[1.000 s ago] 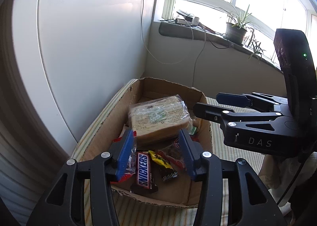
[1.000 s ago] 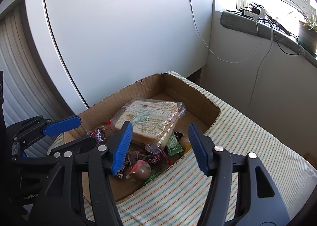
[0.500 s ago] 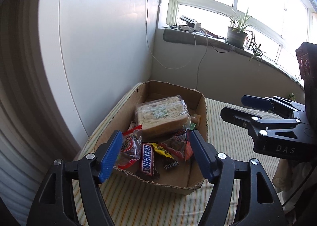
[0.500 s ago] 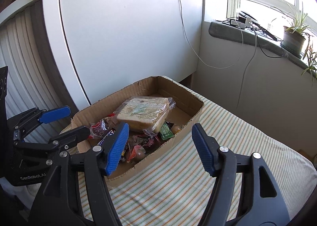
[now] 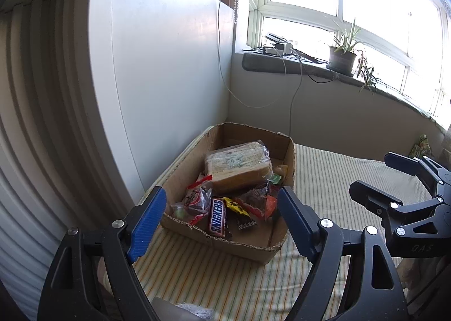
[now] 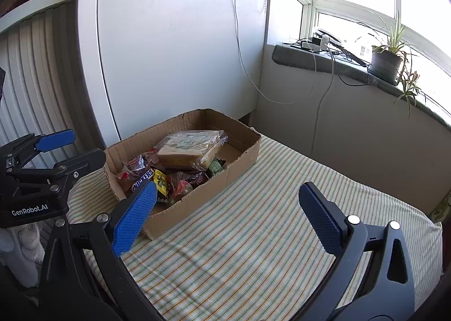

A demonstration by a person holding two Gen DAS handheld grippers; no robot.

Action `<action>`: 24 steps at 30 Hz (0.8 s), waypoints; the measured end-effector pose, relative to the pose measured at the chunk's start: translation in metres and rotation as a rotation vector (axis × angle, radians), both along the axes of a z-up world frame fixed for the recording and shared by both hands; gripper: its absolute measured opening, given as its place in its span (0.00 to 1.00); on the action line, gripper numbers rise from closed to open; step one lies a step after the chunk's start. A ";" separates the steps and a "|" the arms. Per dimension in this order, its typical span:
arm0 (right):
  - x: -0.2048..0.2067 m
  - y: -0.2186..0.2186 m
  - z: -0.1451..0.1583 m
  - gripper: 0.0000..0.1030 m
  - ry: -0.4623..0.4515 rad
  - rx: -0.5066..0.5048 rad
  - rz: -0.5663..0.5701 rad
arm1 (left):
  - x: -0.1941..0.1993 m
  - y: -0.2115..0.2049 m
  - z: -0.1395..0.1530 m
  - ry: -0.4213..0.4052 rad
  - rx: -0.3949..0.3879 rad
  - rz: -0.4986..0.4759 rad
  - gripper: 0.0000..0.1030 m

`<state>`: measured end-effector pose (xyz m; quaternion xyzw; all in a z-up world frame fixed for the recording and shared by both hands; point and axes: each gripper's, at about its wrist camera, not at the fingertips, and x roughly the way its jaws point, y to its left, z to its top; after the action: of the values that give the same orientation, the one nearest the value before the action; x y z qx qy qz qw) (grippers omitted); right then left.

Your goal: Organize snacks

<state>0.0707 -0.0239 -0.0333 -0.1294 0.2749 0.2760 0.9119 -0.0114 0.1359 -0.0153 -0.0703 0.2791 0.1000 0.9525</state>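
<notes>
- Left gripper point(image 5: 220, 221), black frame with blue ribbed pads: jaws stand wide, having just been opening; nothing is between the pads and they touch nothing. It hangs clear of the near end of the box.
- Right gripper point(image 6: 225, 218), same build: jaws spread to full width, having just been opening; empty, no contact. It sits over the striped cloth point(image 6: 253, 236), beside the box's long side.
- Shallow brown cardboard box point(image 5: 248, 247) rests on the green-and-yellow striped cloth, close to the white panel point(image 5: 169, 81).
- Contents: clear-wrapped sandwich loaf point(image 5: 238, 167) lies on top towards the far end; brown Snickers bar point(image 5: 218, 216), yellow candy wrapper point(image 5: 235, 205) and red-printed clear packet point(image 5: 197, 197) are heaped at the near end.
- Potted plant point(image 6: 386, 60) stands on the window sill, well apart from the box.
</notes>
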 end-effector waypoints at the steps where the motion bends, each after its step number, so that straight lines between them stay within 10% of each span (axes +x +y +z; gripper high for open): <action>1: 0.000 -0.003 0.000 0.99 0.004 0.007 -0.005 | 0.000 0.000 0.000 0.000 0.002 0.002 0.79; 24: -0.004 -0.017 0.000 0.99 0.012 0.025 -0.031 | -0.002 -0.012 0.004 -0.011 0.024 0.010 0.79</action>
<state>0.0665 -0.0413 -0.0331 -0.1119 0.2790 0.2659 0.9159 -0.0135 0.1241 -0.0116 -0.0609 0.2725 0.1076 0.9542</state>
